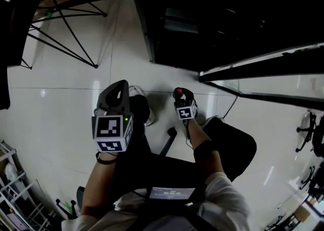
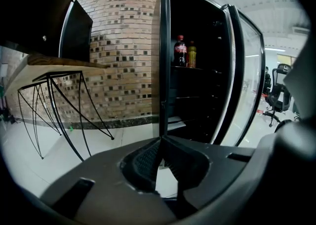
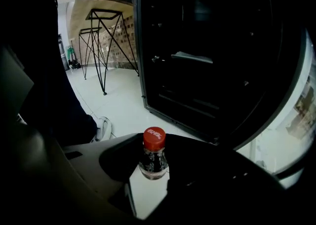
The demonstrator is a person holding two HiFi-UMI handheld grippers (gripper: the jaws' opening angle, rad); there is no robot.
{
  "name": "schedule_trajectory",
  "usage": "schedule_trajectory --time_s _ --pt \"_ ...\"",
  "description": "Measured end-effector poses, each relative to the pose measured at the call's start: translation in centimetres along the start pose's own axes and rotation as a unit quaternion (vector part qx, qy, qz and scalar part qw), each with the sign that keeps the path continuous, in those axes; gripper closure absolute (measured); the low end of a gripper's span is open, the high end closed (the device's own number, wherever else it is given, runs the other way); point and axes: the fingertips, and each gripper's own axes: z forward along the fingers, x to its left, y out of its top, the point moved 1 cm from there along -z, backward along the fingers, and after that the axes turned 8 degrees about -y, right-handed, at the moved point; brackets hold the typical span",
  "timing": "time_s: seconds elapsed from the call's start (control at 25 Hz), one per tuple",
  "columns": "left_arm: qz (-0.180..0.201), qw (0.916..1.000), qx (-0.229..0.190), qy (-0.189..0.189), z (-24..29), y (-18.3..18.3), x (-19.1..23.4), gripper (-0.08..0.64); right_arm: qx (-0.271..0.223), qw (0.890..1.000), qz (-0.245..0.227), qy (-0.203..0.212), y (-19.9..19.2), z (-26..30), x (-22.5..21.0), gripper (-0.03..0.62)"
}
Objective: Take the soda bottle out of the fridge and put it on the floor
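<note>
A soda bottle [image 3: 153, 156] with a red cap [image 1: 178, 92] stands upright between the jaws of my right gripper [image 3: 154, 164], which is shut on it below the neck. In the head view the right gripper [image 1: 181, 99] is low over the white floor, in front of the open black fridge [image 1: 202, 27]. My left gripper [image 1: 121, 88] hangs to the left of it, beside the person's leg. Its jaws [image 2: 159, 143] meet at the tips and hold nothing. In the left gripper view a cola bottle [image 2: 180, 51] and a yellow bottle [image 2: 191, 54] stand on a fridge shelf.
The fridge's glass door [image 1: 263, 65] stands open to the right. A table on thin black metal legs [image 1: 66, 37] is at the left by a brick wall [image 2: 118, 46]. A white shoe [image 3: 102, 128] is close by on the floor. An office chair [image 2: 275, 95] stands far right.
</note>
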Motion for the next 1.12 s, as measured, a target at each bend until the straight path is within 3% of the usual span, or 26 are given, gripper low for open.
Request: schedule_trajectory --time_s 0.52,0.76,1.12 --pt "0.006 1.0 -0.006 0.003 0.3 -0.1 0.1 0.56 0.033 0.999 -0.005 -0.006 -3.5 5.3 0.1 0.431" --pt "0.012 0.9999 -0.007 0.008 0.2 -0.1 0.1 0.56 0.026 0.999 -0.032 0.005 -3.8 5.6 0.7 0.429" --pt "0.019 0.9995 -0.02 0.014 -0.1 -0.2 0.2 0.56 0.018 1.0 -0.013 0.005 -3.2 3.6 0.7 0.387"
